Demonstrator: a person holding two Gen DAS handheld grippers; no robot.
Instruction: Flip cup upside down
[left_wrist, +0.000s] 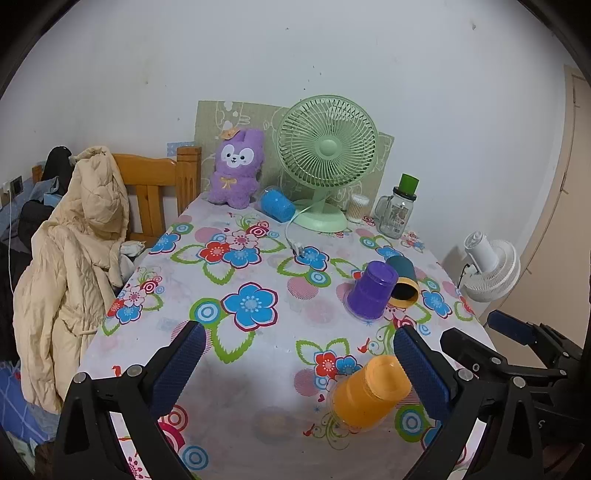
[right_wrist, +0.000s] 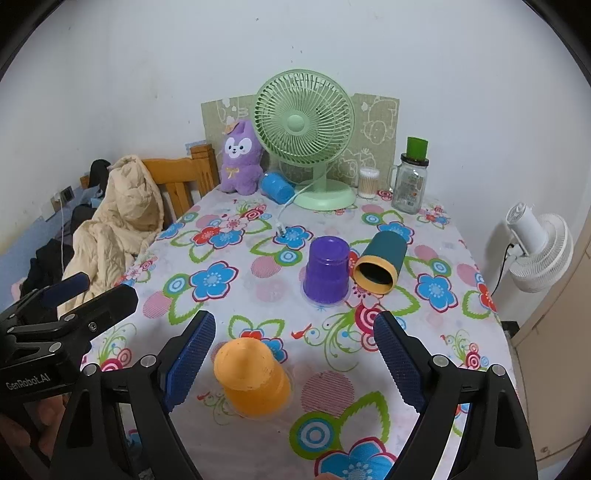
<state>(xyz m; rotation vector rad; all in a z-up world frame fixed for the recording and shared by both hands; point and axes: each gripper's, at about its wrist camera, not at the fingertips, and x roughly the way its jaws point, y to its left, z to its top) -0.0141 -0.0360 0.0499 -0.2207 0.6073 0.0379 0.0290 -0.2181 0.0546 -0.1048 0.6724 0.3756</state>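
Cups: orange plastic cup (right_wrist: 252, 380) stands mouth-down on the flowered tablecloth (right_wrist: 236, 295), lower centre of the right wrist view; purple plastic cup (right_wrist: 327, 271) also inverted, mid-frame.
Teal cup: teal cup with yellow rim (right_wrist: 380, 264) lies on its side, just beside the purple one.
Left gripper (left_wrist: 299, 356): jaws wide apart, empty.
Right gripper (right_wrist: 294, 350): jaws spread, holding nothing, orange cup between the fingers but untouched.
Background: green desk fan (right_wrist: 304, 129), purple plush rabbit (right_wrist: 240, 158).

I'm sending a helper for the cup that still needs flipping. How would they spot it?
Start at the green fan at the table's back, then come forward to mid-table. Beside the upturned purple cup lies the teal cup, on its side, with a yellow rim and its dark mouth showing.
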